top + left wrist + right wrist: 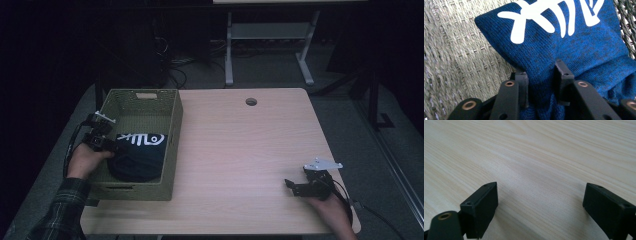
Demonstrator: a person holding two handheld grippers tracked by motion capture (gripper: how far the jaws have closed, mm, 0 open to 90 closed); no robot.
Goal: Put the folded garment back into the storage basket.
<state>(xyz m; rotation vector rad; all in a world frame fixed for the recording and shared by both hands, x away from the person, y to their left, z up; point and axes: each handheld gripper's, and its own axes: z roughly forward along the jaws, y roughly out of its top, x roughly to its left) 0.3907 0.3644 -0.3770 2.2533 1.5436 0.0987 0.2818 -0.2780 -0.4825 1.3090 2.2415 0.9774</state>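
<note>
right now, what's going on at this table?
A person is putting a folded dark blue knit garment with a white print into a woven basket at the table's left edge. The left gripper is down inside the basket with a bunch of the fabric between its jaws; whether the pads still press on it is hard to tell. The right gripper rests open over the bare wooden tabletop, holding nothing.

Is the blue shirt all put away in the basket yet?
Nearly. The blue shirt already lies inside the woven basket. The left gripper has cloth between its jaws. Left: letting go and lifting out. The right gripper waits open over the table.
</note>
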